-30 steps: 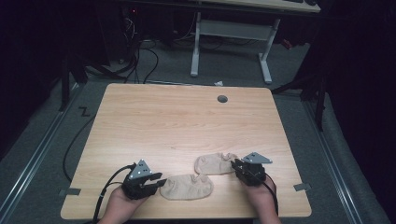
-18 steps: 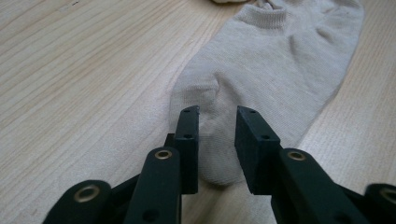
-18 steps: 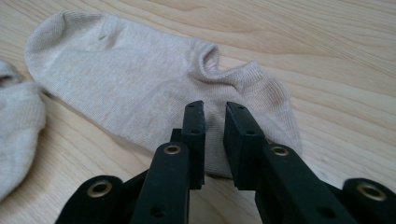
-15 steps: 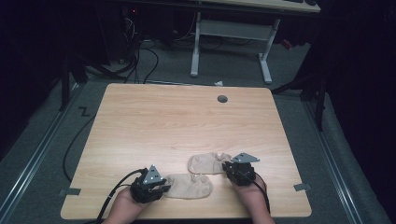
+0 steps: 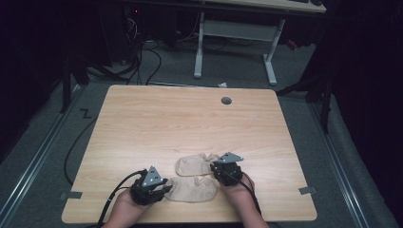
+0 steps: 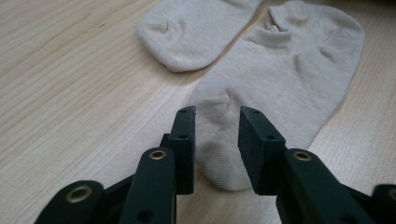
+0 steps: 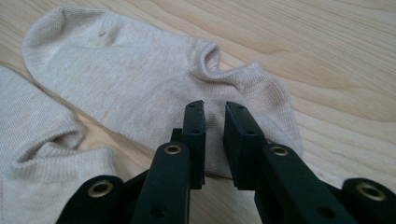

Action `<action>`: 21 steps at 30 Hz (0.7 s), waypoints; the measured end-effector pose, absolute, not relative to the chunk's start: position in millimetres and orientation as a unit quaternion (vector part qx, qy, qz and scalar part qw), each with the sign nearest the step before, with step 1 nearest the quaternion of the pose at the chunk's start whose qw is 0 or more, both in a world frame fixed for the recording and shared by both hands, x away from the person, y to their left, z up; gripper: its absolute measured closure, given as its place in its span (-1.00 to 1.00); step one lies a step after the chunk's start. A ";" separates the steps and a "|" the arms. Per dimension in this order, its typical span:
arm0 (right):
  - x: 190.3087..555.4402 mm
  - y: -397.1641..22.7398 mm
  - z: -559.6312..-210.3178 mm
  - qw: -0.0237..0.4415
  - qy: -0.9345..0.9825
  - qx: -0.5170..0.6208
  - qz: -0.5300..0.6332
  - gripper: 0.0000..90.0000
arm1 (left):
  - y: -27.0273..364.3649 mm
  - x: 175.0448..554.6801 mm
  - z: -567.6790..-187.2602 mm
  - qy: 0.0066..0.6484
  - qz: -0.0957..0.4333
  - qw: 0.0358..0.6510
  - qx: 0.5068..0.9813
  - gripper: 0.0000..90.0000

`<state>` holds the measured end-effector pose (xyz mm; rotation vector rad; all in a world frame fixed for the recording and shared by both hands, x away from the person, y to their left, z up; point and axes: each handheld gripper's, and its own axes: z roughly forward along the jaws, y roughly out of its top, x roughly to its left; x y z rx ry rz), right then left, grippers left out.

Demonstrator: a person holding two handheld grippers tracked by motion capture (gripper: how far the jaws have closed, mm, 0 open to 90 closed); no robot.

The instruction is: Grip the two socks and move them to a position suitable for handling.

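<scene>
Two soft, beige ribbed-knit ankle socks lie flat near the front edge of the pale wood-grain table [image 5: 142, 123], the near sock [image 5: 192, 189] under the left gripper's [image 6: 215, 121] parted jaws, which have just been opening, the far sock [image 5: 192, 165] under the right gripper's [image 7: 215, 114] slightly parted jaws.

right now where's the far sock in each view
high view: far sock, lower middle.
left gripper view: top, left of middle.
right gripper view: across the middle.
shared landmark: near sock, beside it.
</scene>
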<state>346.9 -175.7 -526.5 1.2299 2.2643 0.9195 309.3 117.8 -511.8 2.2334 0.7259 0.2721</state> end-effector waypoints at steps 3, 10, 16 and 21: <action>348.9 -172.4 -527.0 0.201 0.810 0.440 0.332 0.75 | 120.0 310.2 -511.0 0.289 0.112 0.378 0.872 0.47; 355.7 -166.2 -526.7 0.200 0.814 0.434 0.330 0.75 | 124.5 311.9 -507.8 0.298 0.123 0.386 0.864 0.41; 357.5 -164.5 -526.5 0.202 0.817 0.429 0.328 0.74 | 127.3 322.5 -509.2 0.318 0.129 0.392 0.854 0.31; 357.6 -164.8 -526.4 0.202 0.819 0.426 0.328 0.74 | 120.6 341.4 -514.3 0.345 0.129 0.393 0.843 0.24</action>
